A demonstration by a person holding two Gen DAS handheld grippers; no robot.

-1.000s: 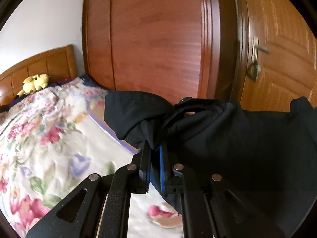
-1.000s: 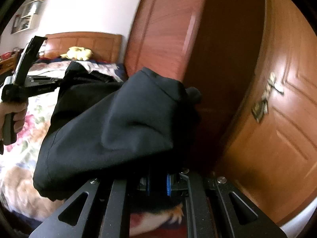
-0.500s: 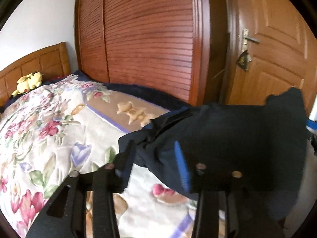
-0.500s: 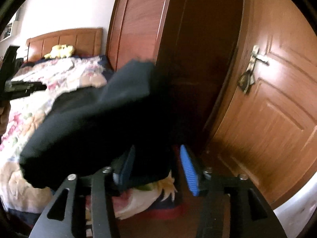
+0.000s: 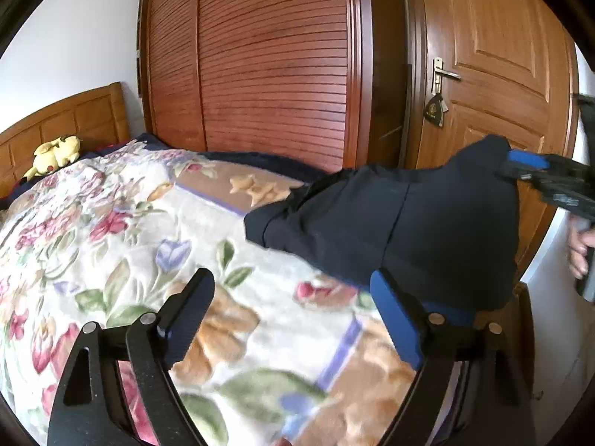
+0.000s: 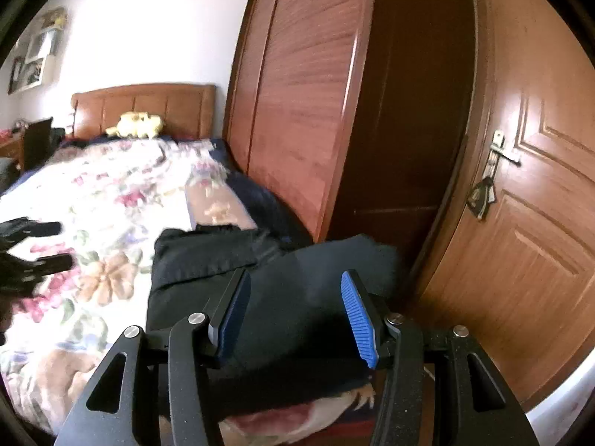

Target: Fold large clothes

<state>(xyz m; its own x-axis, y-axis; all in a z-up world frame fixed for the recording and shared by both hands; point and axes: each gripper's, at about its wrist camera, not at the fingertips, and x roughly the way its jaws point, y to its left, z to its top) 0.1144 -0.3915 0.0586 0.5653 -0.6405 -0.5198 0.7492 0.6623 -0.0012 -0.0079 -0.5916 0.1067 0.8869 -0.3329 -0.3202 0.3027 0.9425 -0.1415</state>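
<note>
The left gripper was opening, its jaws wide apart, with only the flowery blanket between them. The dark clothes lay ahead of it and off to its right, on the near corner of the bed, close to the door.

The right gripper had its jaws apart too. The clothes sat just in front of its blue pads and showed between them, but the pads did not look like they were pressing on the cloth. From the left gripper's side, I could not tell if the pile's far tip was touching the right gripper.

I think the trouble was the edge. The pile hung close to the corner of the bed, with part of it bulging up and out. With neither gripper pinching it, it could slide off and drop to the floor. It also looked lumpy, so the fold could fall open. If a gripper grabbed back in a hurry, it might pinch the blanket along with the clothes and drag both.
</note>
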